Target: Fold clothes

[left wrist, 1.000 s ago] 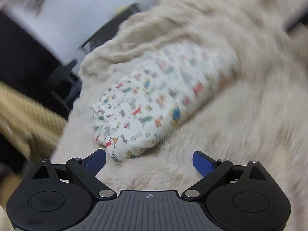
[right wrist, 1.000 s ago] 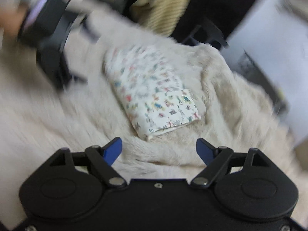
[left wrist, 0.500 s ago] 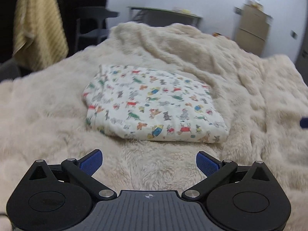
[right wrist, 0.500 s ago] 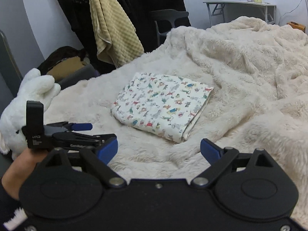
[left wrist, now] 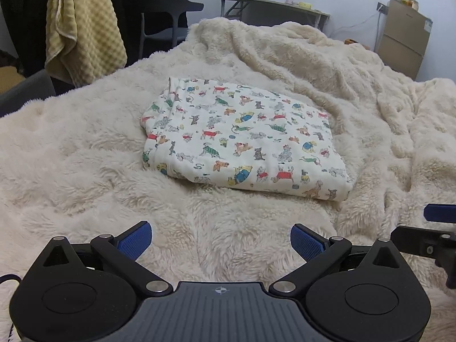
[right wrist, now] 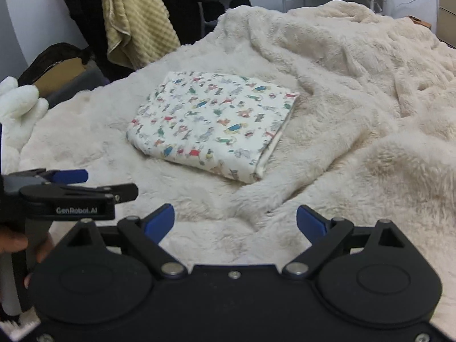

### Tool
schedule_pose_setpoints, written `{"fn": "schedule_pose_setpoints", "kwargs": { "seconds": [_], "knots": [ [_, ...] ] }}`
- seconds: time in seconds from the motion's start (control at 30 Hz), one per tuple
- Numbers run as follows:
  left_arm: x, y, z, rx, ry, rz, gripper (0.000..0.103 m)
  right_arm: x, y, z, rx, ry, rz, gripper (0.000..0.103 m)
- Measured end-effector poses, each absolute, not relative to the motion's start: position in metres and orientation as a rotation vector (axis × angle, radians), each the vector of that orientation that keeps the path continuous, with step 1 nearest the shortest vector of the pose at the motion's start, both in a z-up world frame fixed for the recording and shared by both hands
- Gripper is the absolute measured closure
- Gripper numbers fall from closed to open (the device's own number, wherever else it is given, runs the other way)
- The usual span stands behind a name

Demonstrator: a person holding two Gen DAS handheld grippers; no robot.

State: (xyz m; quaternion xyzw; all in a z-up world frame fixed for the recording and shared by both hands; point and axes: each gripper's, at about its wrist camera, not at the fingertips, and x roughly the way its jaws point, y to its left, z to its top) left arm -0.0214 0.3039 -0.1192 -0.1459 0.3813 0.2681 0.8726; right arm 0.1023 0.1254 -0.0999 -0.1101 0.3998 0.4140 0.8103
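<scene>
Two spread grippers (left wrist: 219,242) (right wrist: 235,222) hover near folded garment (left wrist: 242,139), edges seemingly aligned.

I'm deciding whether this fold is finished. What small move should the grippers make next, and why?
Probably just ease both back. The printed garment already lies as a compact folded rectangle on the fluffy blanket, and the left gripper and right gripper are open, holding nothing.

Two handheld grippers, each a black housing with twin round discs, silver pivot screws and black linkage arms ending in blue ribbed pads. The left gripper (left wrist: 221,238) carries a grey ridged centre plate with a small crosshair emblem; a thin black cable leaves at 9 o'clock. The right gripper (right wrist: 235,222) has a plain black body. White "GenRobot.AI" lettering marks the left unit, gripped by a bare-skinned hand (right wrist: 17,245).
</scene>
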Motion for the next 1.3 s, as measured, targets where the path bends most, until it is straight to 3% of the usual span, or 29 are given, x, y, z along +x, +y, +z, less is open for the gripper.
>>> {"fn": "schedule_pose_setpoints", "kwargs": {
  "seconds": [1.3],
  "knots": [
    [-0.02,0.297,-0.115,-0.259,0.798,0.541,0.0,0.091,0.13,-0.103,-0.333,0.838,0.884,0.011]
  ]
}}
